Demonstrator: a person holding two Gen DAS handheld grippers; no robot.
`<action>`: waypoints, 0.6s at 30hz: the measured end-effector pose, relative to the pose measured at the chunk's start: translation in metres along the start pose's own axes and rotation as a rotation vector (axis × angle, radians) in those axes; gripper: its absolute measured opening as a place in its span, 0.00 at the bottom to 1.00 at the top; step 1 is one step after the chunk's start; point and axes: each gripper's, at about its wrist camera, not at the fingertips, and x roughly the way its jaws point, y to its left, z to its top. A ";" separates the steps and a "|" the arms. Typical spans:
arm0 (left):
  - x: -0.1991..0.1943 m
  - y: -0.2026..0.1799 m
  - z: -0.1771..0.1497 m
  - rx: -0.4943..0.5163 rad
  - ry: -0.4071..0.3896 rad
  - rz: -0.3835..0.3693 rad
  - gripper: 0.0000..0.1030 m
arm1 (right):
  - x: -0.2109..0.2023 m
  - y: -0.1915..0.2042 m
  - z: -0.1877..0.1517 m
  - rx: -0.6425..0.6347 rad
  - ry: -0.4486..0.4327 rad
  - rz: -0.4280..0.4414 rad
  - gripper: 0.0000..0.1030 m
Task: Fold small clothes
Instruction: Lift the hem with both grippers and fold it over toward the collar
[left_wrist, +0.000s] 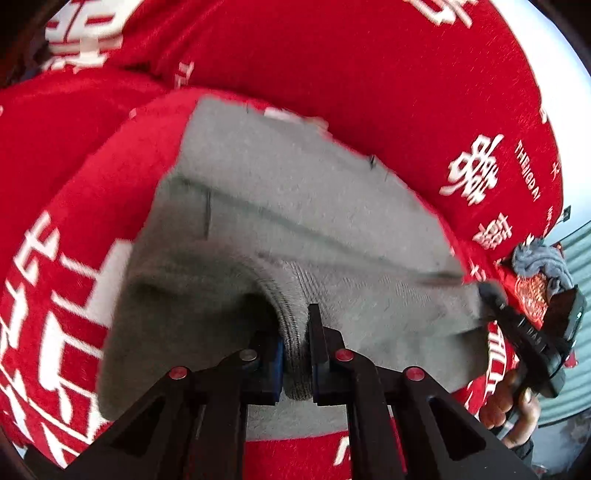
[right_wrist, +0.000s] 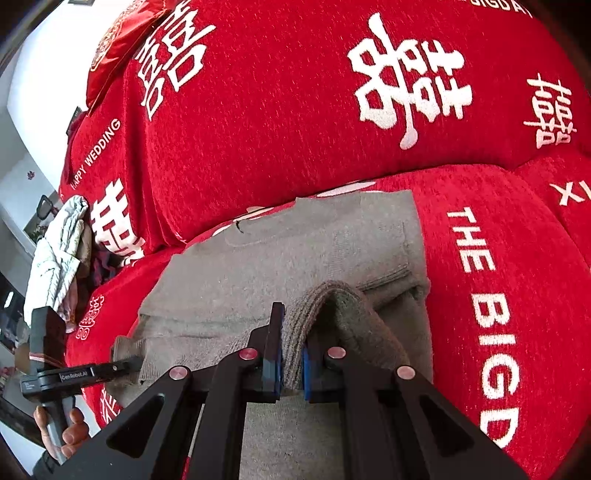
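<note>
A small grey knit garment (left_wrist: 280, 206) lies on a red sofa seat; it also shows in the right wrist view (right_wrist: 280, 258). My left gripper (left_wrist: 295, 343) is shut on a ribbed edge of the garment and lifts it into a fold. My right gripper (right_wrist: 291, 343) is shut on another ribbed edge of the same garment, raised in a peak. The right gripper shows at the garment's right edge in the left wrist view (left_wrist: 491, 295). The left gripper shows at the garment's left edge in the right wrist view (right_wrist: 129, 363).
The red sofa cover (right_wrist: 295, 103) with white characters covers seat and backrest. A pile of other clothes (right_wrist: 59, 254) lies at one end of the sofa, and a grey-blue cloth (left_wrist: 535, 262) on a red cushion at the other.
</note>
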 end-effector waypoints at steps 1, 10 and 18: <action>-0.009 -0.002 0.005 -0.004 -0.036 -0.012 0.11 | 0.000 0.001 0.001 0.000 -0.001 -0.001 0.08; -0.021 -0.015 0.043 0.001 -0.145 0.016 0.11 | -0.005 0.002 0.015 0.029 -0.032 -0.009 0.08; -0.010 -0.022 0.061 0.022 -0.172 0.052 0.11 | 0.002 -0.001 0.034 0.049 -0.032 -0.034 0.08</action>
